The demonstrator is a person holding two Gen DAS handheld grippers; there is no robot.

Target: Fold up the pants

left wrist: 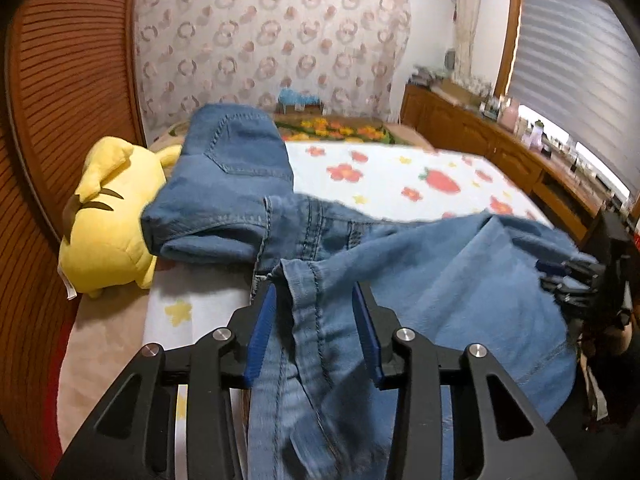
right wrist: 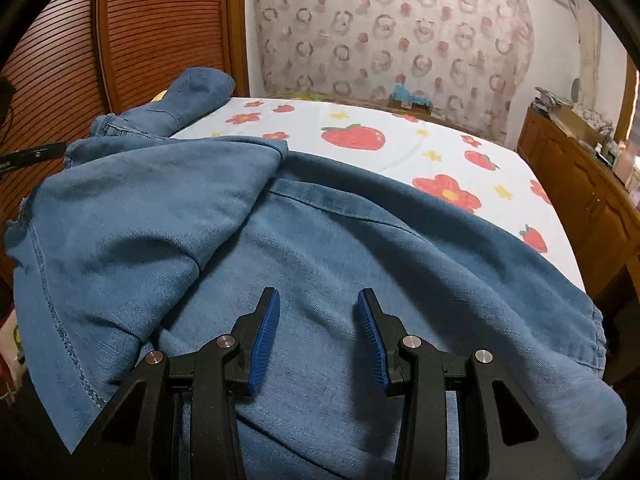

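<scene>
Blue denim pants (left wrist: 320, 240) lie rumpled across a bed, the seat with its back pocket (left wrist: 236, 148) bunched at the far left. My left gripper (left wrist: 316, 292) is open, its blue pads on either side of a seamed strip of denim that runs between them. My right gripper (right wrist: 318, 300) is open just above a broad spread of the pants (right wrist: 320, 248); nothing is between its pads. A folded-over flap (right wrist: 160, 200) lies on the left. The right gripper also shows at the right edge of the left wrist view (left wrist: 576, 276), at the denim's edge.
The bed sheet (left wrist: 400, 176) is white with strawberries and flowers. A yellow plush toy (left wrist: 108, 220) lies at the bed's left, against a slatted wooden door (left wrist: 68, 80). A wooden cabinet (right wrist: 592, 200) runs along the right side. A patterned curtain (right wrist: 392, 28) hangs behind.
</scene>
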